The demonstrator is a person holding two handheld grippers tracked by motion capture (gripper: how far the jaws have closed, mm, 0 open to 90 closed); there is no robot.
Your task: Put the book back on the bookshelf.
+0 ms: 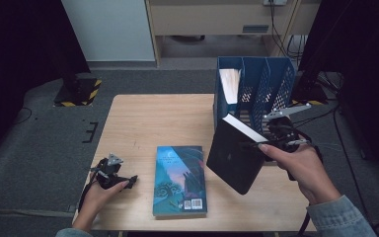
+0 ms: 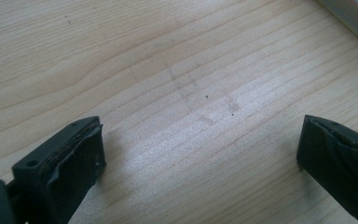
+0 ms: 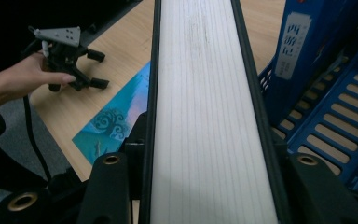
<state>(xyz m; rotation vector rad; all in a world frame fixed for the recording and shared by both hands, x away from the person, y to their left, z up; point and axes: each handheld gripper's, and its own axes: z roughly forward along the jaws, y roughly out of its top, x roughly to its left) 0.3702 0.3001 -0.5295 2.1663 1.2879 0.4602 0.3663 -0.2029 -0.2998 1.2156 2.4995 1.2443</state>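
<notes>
While tilted, black book [image 1: 234, 158] (white pages) sits pinched in right hand-held gripper [image 1: 256, 144].

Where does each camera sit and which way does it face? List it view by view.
High view: above the person's side, looking forward and down on the table; both forearms enter.
Left gripper view: on the left hand-held gripper, facing bare tabletop between open jaws.
Right gripper view: on the right hand-held gripper, looking along the black book it clamps.
Shared: high and right views show the teal book.
</notes>
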